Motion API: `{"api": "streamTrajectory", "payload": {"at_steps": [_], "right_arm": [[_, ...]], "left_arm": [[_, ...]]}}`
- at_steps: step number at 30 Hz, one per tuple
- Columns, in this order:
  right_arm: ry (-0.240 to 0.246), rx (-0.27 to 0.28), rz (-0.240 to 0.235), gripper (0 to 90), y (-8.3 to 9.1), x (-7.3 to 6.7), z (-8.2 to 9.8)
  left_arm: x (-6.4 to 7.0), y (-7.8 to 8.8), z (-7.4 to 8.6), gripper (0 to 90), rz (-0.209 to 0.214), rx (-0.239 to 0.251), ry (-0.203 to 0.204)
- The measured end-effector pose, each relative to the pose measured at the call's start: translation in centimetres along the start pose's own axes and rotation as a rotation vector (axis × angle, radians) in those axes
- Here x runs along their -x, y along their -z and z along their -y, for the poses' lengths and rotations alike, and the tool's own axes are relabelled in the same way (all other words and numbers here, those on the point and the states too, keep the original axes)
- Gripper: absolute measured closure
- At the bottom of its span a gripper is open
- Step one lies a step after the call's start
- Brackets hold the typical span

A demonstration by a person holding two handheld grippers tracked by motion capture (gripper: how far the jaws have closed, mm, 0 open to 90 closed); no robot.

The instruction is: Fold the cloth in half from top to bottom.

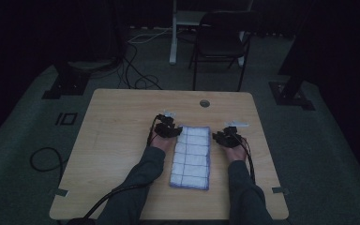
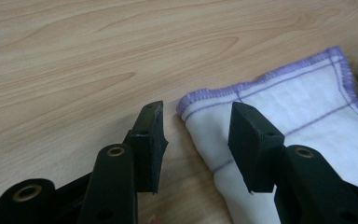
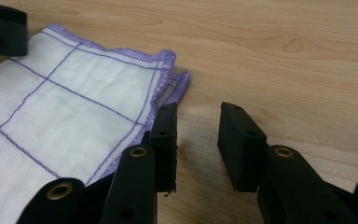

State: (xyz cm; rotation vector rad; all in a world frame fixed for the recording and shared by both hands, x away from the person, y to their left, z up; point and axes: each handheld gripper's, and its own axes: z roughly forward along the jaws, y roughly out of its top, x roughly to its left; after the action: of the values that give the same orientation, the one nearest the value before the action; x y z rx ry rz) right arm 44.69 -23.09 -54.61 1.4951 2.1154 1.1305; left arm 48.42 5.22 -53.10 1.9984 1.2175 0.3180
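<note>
Cloth (image 1: 191, 157) lies flat between both open tools.

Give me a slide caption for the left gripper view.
Open left claw straddling the folded purple-checked cloth's corner on a wooden table.

Dim room, grey carpet floor (image 1: 23, 140). Light wooden desk (image 1: 122, 122) in the middle. Black chair (image 1: 222, 35) behind, loose cables (image 1: 136, 77) beside it.

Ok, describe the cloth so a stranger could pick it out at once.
On the wooden table, look just right of centre, between the person's two hands. The cloth lies flat there, folded into a long rectangle: white with thin purple grid lines and a purple stitched edge.
</note>
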Motion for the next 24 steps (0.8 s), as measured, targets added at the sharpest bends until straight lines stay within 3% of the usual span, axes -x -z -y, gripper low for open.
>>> {"api": "streamTrajectory", "payload": {"at_steps": [3,4,10,12,13,16,24], "right_arm": [[-0.001,-0.005,0.008,67.9,0.1,-0.1,0.0],[-0.023,0.004,0.005,67.8,0.2,0.0,0.0],[-0.027,0.038,-0.009,64.4,0.7,-0.2,-0.7],[-0.021,0.037,-0.017,62.7,0.5,-0.6,-1.3],[-0.021,0.034,-0.018,61.6,0.3,-0.8,-1.4],[-0.026,0.034,-0.013,59.1,-0.1,-0.9,-1.7],[-0.034,-0.013,0.010,54.9,-2.2,-1.6,-2.7]], "left_arm": [[-0.1,-0.6,-0.2,56.3,-0.004,-0.026,-0.006],[-0.1,-0.7,-0.1,56.2,-0.003,-0.030,-0.005],[-0.2,-0.9,-0.2,54.9,0.008,-0.024,-0.008],[-0.3,-1.1,-0.2,53.6,0.021,-0.025,-0.011],[-0.1,-1.2,-0.3,53.6,0.047,-0.023,-0.021],[0.0,-1.4,-0.3,53.6,0.049,-0.018,-0.036],[-0.5,-1.5,-0.6,60.5,0.059,-0.020,0.011]]}}
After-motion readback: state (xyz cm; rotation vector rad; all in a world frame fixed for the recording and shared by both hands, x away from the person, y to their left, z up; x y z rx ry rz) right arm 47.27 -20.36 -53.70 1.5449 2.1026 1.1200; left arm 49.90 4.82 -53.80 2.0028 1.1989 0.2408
